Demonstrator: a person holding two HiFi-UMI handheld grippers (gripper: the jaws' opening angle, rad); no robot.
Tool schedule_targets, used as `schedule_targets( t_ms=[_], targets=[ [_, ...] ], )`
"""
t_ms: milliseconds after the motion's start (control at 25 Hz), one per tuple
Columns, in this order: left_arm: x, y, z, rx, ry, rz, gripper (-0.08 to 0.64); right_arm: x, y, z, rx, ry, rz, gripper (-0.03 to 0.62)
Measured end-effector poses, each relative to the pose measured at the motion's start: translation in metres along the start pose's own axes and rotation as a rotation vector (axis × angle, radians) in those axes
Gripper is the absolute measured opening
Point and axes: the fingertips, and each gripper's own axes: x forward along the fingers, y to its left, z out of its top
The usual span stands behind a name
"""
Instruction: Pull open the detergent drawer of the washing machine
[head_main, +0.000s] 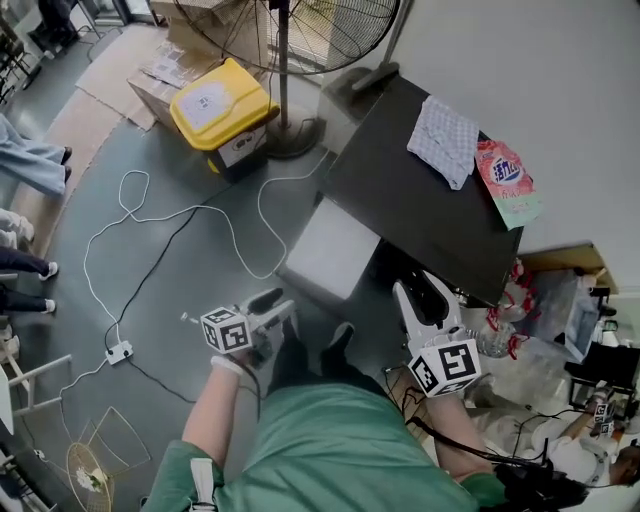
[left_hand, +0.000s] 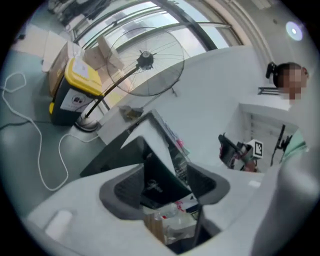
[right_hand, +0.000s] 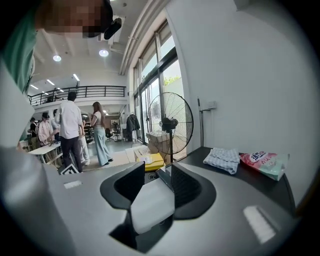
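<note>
The washing machine (head_main: 400, 215), dark-topped, stands at 1 o'clock from the person. The detergent drawer (head_main: 330, 250) is, as I judge it, the pale flat piece jutting from the machine's front left corner. No view shows a handle on it or how far out it stands. The left gripper (head_main: 278, 308) hangs near it, with the drawer at 1 o'clock from its tips; its jaws are moderately apart with nothing between the pads. The right gripper (head_main: 425, 298) has the drawer at 10 o'clock, its jaws likewise parted and empty, and the pale surface only shows beyond their gap. Such a drawer is probably light, rigid moulded plastic, smooth and somewhat slippery, sliding on plain guides with a slight catch. It is best pinched squarely at the front lip or recess and drawn straight out and level, since twisting could jam it.
</note>
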Motion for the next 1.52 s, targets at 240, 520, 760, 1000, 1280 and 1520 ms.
schedule_targets(
  t_ms=[240, 520, 760, 1000, 1280, 1520],
  targets=[
    [0.006, -0.078, 0.104, 0.345, -0.103, 0.08, 0.204, 0.004, -0.02, 0.028, -0.007, -0.055, -0.038, 0.166],
    [0.03, -0.12, 0.179, 0.691, -0.12, 0.369, 0.218, -0.001, -0.044, 0.058, 0.01, -0.102, -0.104, 0.166],
    [0.054, -0.17, 0.209, 0.808, -0.155, 0.354, 0.225, -0.01, -0.059, 0.093, -0.003, -0.171, -0.125, 0.164],
    [0.067, -0.233, 0.233, 0.908, -0.218, 0.324, 0.225, -0.025, -0.069, 0.123, -0.021, -0.244, -0.142, 0.158],
    [0.073, -0.268, 0.254, 0.966, -0.277, 0.349, 0.218, -0.04, -0.082, 0.139, -0.008, -0.292, -0.156, 0.156],
    [0.088, -0.286, 0.252, 1.165, -0.222, 0.453, 0.212, -0.056, -0.107, 0.156, -0.017, -0.331, -0.238, 0.156]
  ],
)
